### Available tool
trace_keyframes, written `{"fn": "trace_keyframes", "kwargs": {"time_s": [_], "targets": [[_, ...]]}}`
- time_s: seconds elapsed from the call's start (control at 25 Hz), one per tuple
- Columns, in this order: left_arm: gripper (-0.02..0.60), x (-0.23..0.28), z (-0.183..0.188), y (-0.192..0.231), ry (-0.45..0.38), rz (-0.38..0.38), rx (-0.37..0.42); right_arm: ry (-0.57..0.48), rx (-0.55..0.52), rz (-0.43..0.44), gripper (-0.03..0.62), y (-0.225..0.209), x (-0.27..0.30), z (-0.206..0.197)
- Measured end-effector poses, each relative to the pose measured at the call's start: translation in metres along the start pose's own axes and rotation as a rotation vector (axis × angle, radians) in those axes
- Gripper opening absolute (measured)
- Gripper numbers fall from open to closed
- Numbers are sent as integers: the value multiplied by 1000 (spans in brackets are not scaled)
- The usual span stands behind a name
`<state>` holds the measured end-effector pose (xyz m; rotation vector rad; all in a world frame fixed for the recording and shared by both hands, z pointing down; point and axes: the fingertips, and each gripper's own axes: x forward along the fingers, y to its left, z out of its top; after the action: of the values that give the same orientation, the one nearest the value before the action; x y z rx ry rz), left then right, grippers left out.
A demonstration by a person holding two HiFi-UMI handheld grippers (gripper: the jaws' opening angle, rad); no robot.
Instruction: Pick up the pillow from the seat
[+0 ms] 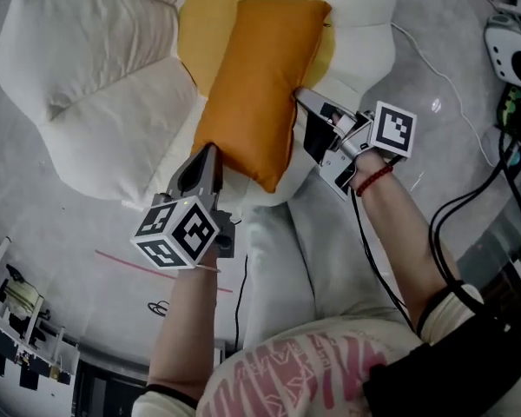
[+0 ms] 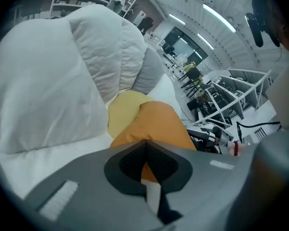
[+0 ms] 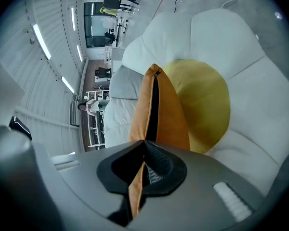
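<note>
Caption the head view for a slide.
Left gripper and right gripper pinch opposite edges of the orange fabric pillow over the white cushioned seat.

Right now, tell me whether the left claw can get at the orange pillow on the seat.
Probably yes: the left claw sits at the lower edge of the orange pillow, jaws seemingly pinched on its fabric, nothing in between. The right claw grips the other side edge.

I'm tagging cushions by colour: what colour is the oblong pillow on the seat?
Orange. The pillow shows best in the head view.
</note>
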<state>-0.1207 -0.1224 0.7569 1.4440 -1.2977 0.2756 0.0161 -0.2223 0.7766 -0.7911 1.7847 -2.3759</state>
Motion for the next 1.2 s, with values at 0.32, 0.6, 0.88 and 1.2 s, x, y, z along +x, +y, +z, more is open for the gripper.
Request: {"fn": "trace_keyframes", "kwargs": {"time_s": [0.32, 0.6, 0.88, 1.2], "targets": [[11, -24, 21, -42, -5, -70, 0, 28, -52, -24, 5, 55, -16, -11], [12, -42, 41, -113, -13, -176, 74, 38, -89, -35, 2, 104, -28, -53], [12, -74, 59, -131, -48, -195, 128, 61, -166, 50, 2, 157, -32, -67], [12, -136, 127, -183, -185, -242, 220, 27, -259, 189, 2, 275, -47, -68]]}}
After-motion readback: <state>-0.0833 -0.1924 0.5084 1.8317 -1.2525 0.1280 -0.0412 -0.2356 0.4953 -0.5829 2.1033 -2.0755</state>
